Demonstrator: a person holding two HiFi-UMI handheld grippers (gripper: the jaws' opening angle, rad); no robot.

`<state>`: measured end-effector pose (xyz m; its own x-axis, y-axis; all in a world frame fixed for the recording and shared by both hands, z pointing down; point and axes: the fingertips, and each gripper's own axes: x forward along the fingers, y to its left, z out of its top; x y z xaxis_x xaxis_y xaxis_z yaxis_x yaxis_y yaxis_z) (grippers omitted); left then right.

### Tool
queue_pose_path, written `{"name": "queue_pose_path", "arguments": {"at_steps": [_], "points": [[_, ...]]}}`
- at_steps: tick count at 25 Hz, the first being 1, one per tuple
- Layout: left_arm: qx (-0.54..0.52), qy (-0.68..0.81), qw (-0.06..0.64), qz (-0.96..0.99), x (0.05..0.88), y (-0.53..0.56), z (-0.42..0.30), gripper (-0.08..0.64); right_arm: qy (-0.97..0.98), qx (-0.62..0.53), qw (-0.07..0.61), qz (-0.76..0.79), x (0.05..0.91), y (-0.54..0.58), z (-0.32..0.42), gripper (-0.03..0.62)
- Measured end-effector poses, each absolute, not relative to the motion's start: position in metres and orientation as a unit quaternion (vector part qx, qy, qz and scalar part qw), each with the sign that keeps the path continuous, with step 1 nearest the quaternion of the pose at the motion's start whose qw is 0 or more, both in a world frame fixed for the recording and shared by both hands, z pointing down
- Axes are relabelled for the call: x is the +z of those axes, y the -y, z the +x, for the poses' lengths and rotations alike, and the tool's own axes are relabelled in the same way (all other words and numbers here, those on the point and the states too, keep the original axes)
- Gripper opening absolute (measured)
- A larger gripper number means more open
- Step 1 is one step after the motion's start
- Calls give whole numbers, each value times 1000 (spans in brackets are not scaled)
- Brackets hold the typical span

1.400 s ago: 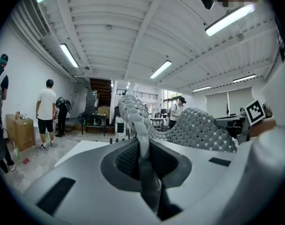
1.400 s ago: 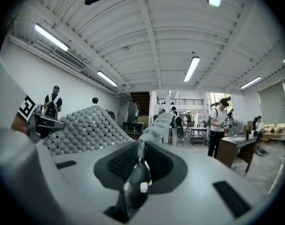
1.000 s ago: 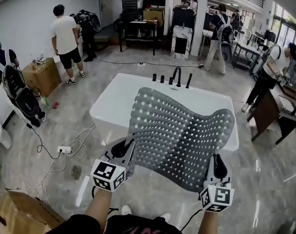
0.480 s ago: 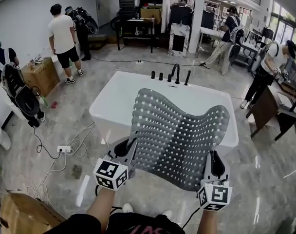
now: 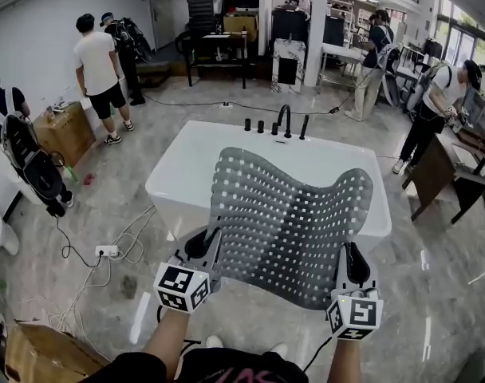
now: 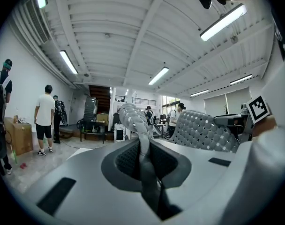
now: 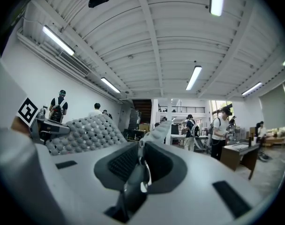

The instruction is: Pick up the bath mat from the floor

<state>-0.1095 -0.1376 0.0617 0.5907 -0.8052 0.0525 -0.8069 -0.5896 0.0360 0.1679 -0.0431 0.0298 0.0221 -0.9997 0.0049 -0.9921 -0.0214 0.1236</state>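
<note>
bath mat (image 5: 286, 222) held up; left gripper (image 5: 201, 250) and right gripper (image 5: 353, 268) each pinching an edge

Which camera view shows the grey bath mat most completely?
The head view: the whole bath mat is held spread between the left hand-held gripper and the right hand-held gripper. Each gripper view shows only the edge pinched in its own jaws and a piece of the far side.

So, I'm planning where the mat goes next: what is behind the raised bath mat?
A white bathtub stands behind the bath mat, black taps on its far rim. The mat covers the tub's near middle, so anything inside there is hidden.
</note>
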Motion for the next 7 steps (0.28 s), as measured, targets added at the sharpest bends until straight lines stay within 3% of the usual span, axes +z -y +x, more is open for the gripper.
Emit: {"name": "queue_pose_path", "arguments": {"at_steps": [7], "points": [[17, 461, 22, 887, 62, 141, -116, 37, 701, -45, 46, 710, 31, 48, 164, 66]]}}
